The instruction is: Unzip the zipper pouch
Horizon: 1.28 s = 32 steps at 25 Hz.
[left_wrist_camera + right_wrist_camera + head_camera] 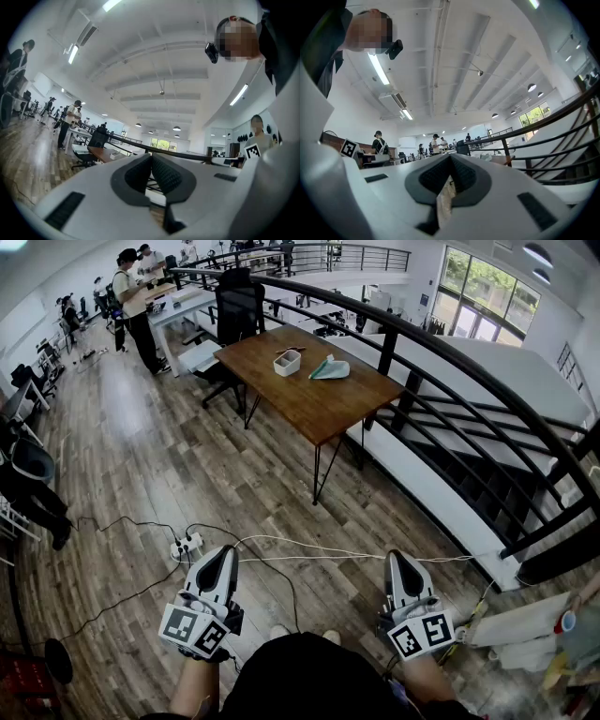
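The pouch [330, 368] on the far table [309, 407] is too small to show its zipper.

Bright daylight from windows [487, 296], ceiling strip lights [378, 68], heavy fisheye edge distortion

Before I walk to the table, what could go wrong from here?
Cables and a power strip cross the floor between you and the table: you might trip. The pouch lies near the table edge beside the railing; a nudge could slide it off. The left gripper and right gripper are both shut, so they may just push it.
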Available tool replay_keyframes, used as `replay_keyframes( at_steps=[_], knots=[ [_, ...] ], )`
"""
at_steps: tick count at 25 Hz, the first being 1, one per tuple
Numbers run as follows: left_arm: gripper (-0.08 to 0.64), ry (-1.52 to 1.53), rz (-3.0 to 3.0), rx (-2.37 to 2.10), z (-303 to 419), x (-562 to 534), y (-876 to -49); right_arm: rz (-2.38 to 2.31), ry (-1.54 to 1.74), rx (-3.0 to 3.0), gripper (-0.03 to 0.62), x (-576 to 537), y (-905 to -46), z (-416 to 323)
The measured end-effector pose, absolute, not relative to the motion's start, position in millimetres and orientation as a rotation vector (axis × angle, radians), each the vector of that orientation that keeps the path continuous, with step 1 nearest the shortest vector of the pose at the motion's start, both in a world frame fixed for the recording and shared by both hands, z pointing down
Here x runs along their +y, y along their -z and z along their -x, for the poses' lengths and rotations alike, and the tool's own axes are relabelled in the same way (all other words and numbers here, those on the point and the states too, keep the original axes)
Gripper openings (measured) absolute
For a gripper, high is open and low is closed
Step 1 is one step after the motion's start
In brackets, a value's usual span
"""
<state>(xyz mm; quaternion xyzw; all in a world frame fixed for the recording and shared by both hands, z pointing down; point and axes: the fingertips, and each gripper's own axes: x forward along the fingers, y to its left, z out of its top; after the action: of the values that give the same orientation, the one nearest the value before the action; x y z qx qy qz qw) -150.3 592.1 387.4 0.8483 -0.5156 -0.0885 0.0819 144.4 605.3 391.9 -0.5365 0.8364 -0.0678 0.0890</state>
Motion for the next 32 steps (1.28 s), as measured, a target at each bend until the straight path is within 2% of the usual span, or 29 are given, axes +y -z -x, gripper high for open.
replay_keyframes(
  at_steps=[16,23,24,26,27,32],
  knots=[
    [0.015,0.250,-2.568,-1.496,185.0,556.6,-389.0,1.606,0.184,2.480,-0.003,573.7,-389.8,-104.4],
    [0.019,0.231,-2.553,-1.515,195.4,529.7,-393.3,1.651,0.186,2.447,0.052,546.1,-390.1,-102.7],
    [0.028,0.232,-2.552,-1.520,195.1,523.9,-392.8,1.653,0.176,2.447,0.075,540.7,-389.6,-103.5],
    [0.109,0.233,-2.553,-1.528,192.8,510.6,-390.9,1.655,0.159,2.445,0.094,528.1,-387.6,-106.1],
    [0.126,0.233,-2.552,-1.532,191.1,503.1,-389.7,1.656,0.153,2.446,0.104,520.7,-386.5,-108.3],
    [0.147,0.239,-2.544,-1.555,176.8,465.6,-385.2,1.644,0.137,2.454,0.112,477.3,-384.1,-124.2]
  ],
)
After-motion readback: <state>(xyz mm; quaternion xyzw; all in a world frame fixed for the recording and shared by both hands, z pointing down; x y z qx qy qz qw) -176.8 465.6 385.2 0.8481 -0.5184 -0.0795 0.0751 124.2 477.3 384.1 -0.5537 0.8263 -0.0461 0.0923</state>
